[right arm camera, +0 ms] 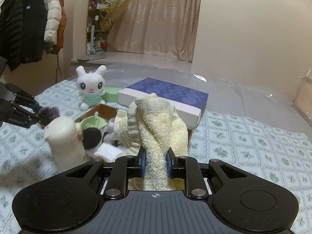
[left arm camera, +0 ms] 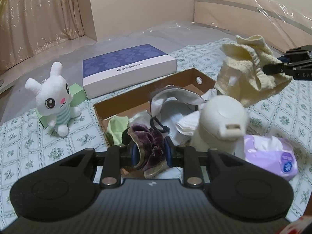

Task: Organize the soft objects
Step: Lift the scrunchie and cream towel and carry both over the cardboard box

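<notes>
Above the open cardboard box (left arm camera: pixel 202 79), a pale yellow towel (right arm camera: pixel 156 128) is held bunched between the blue pads of the right gripper (right arm camera: pixel 155 162), whose jaws are closed narrowly on the cloth. At the box's near edge, a crumpled purple velvet cloth (left arm camera: pixel 150 146) is pinched in the same way by the left gripper (left arm camera: pixel 150 154), its jaws drawn in tight on the fabric. Inside the box, a light green cloth (left arm camera: pixel 117 126), white folded cloths (left arm camera: pixel 185 126) and a grey-white item (left arm camera: pixel 171 97) are seen heaped together. A white bottle (left arm camera: pixel 220 117), blurred, is seen against the box's near right side, with a purple tissue pack (left arm camera: pixel 271 154) just beside it. Left of the box, a white plush rabbit (left arm camera: pixel 54 99) is propped against a small green box (left arm camera: pixel 78 93), and behind the box a blue-topped white box (left arm camera: pixel 128 68) is laid on the floral bedspread (left arm camera: pixel 39 144).
</notes>
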`<state>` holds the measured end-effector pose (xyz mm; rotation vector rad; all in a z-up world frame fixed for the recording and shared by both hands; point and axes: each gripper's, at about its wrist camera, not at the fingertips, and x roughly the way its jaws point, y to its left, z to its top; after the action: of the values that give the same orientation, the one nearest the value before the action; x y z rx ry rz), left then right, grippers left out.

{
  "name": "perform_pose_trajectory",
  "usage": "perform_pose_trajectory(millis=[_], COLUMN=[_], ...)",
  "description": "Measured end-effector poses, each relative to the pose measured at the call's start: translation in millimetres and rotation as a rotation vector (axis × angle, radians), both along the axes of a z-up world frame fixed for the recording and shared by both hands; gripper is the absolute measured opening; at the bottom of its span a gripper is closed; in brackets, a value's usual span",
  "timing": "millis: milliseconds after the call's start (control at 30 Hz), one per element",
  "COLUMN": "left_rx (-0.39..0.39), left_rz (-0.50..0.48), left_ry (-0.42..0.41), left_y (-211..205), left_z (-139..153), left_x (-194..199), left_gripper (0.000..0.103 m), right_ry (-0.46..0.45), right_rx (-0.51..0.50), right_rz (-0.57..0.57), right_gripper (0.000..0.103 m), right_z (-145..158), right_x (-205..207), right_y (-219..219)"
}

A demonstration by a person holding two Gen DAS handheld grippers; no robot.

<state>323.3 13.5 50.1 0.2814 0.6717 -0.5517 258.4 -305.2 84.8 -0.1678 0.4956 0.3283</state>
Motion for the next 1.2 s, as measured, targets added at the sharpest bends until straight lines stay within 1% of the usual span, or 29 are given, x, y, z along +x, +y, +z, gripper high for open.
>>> perform_pose_trajectory(millis=[300,633,767,967,1200], left_rx=[0.007,0.011,0.017,0.009,0.015], left_rz=[-0.013,-0.007,-0.001,0.007,0.008], left_ry=[0.000,-0.006,-0.004,0.023,0.049], left_y=[-6,-13,-18,-26,-36], left_z=[-2,-3,-7,-19,-38], left_x=[39,83,98,119,137], left_gripper=[0.024,0.024,0.024,0.025,0.025], right_ry=[0.001,0.023,0.045,0.096,0.153], right_rx=[-0.010,0.007,0.013,0.031,0.026], right_rz=[0.000,-0.035,-0.051,-0.057,-0.051], right_gripper=[0.020,0.020,0.020,0.020,0.020], right_z=[6,11,5,-12,-34], right_x=[38,89,109,137,152], right_y=[0,-6,-2,5,14])
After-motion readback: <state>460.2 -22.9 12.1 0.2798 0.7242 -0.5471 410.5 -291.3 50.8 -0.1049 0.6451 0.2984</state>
